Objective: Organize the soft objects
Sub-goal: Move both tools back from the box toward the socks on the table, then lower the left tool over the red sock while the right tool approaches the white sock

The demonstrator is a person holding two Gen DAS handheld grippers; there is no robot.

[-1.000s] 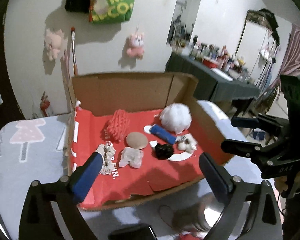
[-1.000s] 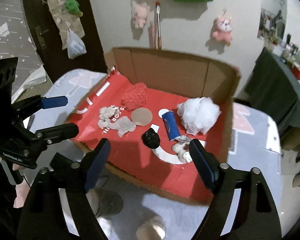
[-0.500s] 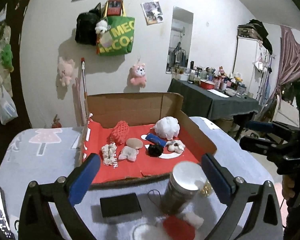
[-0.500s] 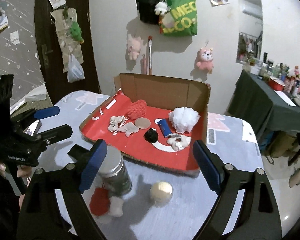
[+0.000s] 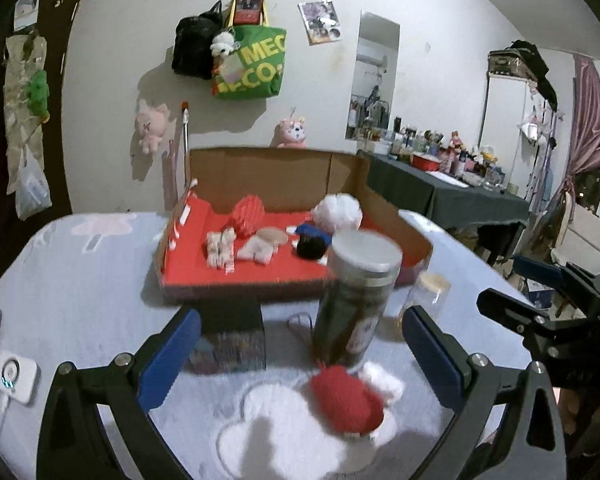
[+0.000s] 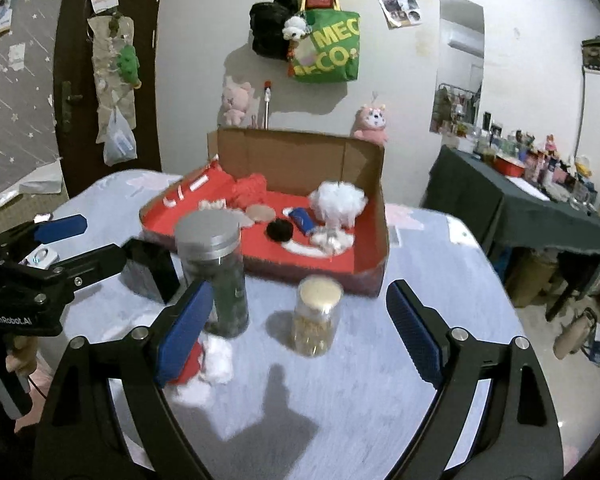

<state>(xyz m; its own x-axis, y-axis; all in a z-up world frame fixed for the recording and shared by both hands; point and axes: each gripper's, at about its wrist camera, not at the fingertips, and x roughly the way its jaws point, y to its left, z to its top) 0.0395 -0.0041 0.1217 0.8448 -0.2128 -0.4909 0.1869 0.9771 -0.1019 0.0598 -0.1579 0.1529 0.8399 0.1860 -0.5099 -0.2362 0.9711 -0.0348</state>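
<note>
Both wrist views face the cardboard box from nearby

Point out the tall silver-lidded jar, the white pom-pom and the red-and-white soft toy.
tall silver-lidded jar (image 6: 212,236), right wrist view, lid
white pom-pom (image 6: 339,200), right wrist view, center
red-and-white soft toy (image 5: 346,400), left wrist view, red body
</note>
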